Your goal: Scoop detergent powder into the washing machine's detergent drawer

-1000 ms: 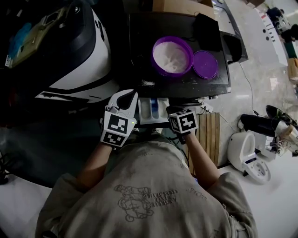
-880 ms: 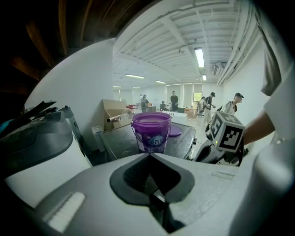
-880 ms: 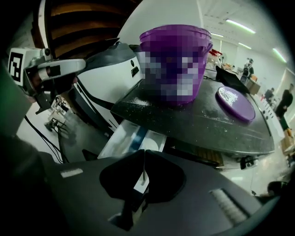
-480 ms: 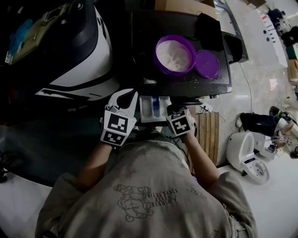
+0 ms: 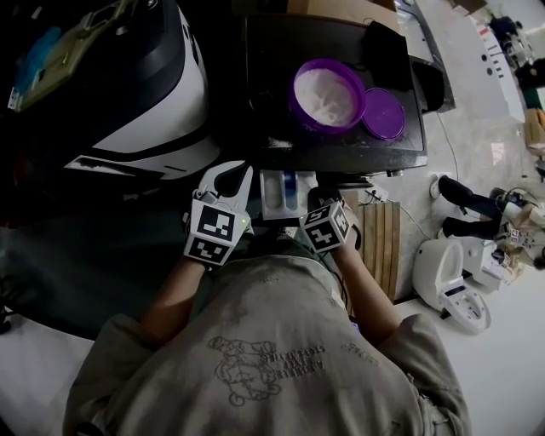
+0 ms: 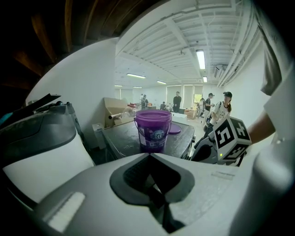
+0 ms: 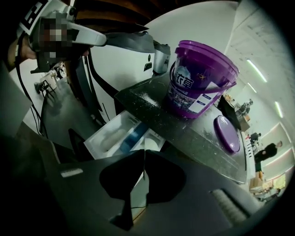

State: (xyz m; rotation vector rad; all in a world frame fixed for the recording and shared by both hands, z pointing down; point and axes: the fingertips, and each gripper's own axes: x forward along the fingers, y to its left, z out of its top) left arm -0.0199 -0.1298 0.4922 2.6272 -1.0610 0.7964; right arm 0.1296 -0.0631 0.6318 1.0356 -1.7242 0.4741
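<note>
An open purple bucket [image 5: 328, 95] of white detergent powder stands on the dark washing machine top [image 5: 272, 145], with its purple lid [image 5: 384, 113] lying to its right. The white detergent drawer [image 5: 283, 194] is pulled out below the front edge and has a blue middle section. My left gripper [image 5: 245, 173] is shut and empty just left of the drawer. Just off the drawer's right front corner, my right gripper [image 5: 318, 201] is also shut and empty. The right gripper view shows the drawer [image 7: 120, 134], bucket [image 7: 198, 80] and lid [image 7: 227, 133]. The left gripper view shows the bucket [image 6: 153, 131].
A large white and black machine [image 5: 145, 94] fills the left. A cardboard box [image 5: 332, 10] sits behind the bucket. A wooden slat panel [image 5: 381, 247] and a white appliance [image 5: 447, 281] are on the floor at right. Spilled powder [image 7: 147, 99] dusts the top. People [image 6: 177, 100] stand far behind.
My right gripper has shifted left, closer to the drawer's right front corner. The left gripper has stayed put. The view has drifted slightly.
</note>
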